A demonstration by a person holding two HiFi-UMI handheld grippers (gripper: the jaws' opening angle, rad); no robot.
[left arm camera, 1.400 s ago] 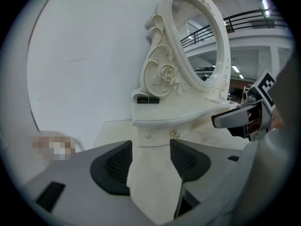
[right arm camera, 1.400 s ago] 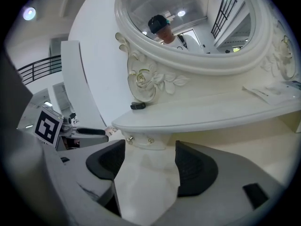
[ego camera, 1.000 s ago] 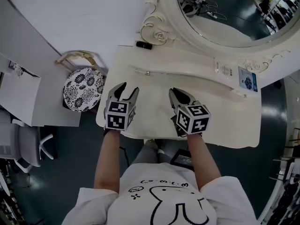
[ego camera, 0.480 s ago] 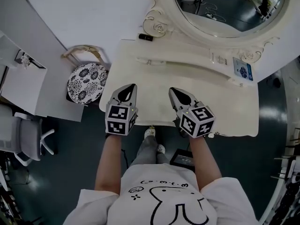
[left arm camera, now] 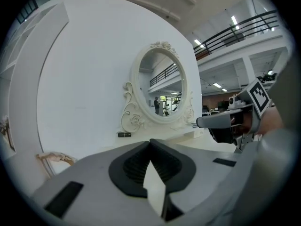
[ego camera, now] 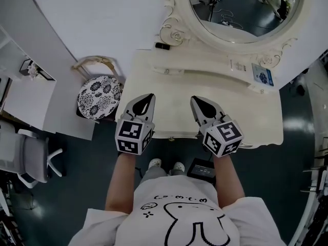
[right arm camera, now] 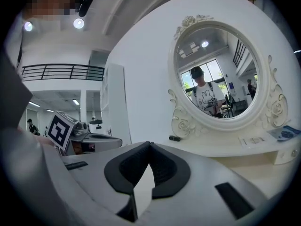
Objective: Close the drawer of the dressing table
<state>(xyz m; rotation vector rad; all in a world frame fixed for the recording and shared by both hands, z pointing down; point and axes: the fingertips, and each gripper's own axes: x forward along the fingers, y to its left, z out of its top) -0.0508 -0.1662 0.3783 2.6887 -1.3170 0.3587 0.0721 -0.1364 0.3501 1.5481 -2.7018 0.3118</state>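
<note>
1. Chair first: at your far left a grey office chair stands on the dark floor, beside a white desk.
2. Next comes a round stool with a black-and-white flower pattern, just beside the left end of the dressing table.
3. Your left gripper hangs over the front left part of the cream tabletop and points toward the mirror. Its dark pads are pressed together at the tips, with nothing between them.
4. The drawer sits under the tabletop's front edge, between your two grippers and right in front of your feet. It is pushed in, so from above you see only a thin strip of its front with a small knob.
5. Your right gripper hangs level with the left one, near it but apart, over the front middle of the tabletop. Its pads also meet at the tips, and it holds nothing.
6. At the back of the table stands the oval mirror in its carved white frame. A small black object lies by the frame's left foot.
7. Farther right, a blue card lies on the raised back shelf, near the table's right end.
</note>
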